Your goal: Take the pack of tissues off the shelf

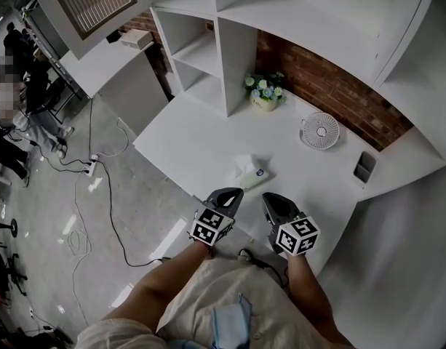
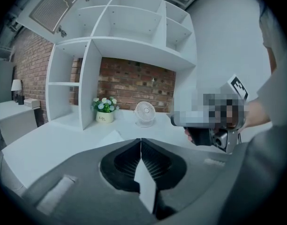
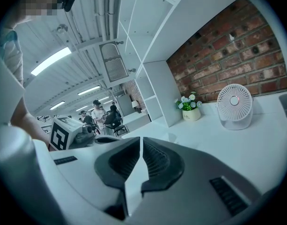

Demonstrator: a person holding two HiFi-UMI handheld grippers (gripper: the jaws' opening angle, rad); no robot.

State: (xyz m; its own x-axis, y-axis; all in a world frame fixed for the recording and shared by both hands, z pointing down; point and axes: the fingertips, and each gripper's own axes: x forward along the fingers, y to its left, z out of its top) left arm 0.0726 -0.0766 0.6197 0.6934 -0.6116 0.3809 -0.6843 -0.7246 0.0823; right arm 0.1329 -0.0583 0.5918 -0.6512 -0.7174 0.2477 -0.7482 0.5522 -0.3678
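The pack of tissues (image 1: 249,171) is a pale packet with a tissue sticking up. It lies on the white desk (image 1: 186,133), just beyond both grippers. In the left gripper view the pack of tissues (image 2: 110,137) shows just above the jaws, left of centre. My left gripper (image 1: 233,192) hovers at the desk's near edge, its jaws pressed together on nothing (image 2: 141,142). Beside it, my right gripper (image 1: 271,198) is also shut and empty (image 3: 140,143). Neither gripper touches the pack.
A white shelf unit (image 1: 237,57) with bare compartments stands at the back of the desk. A small flower pot (image 1: 265,93), a white fan (image 1: 319,131) and a phone (image 1: 365,166) sit near the brick wall. Cables (image 1: 92,166) trail over the floor at the left.
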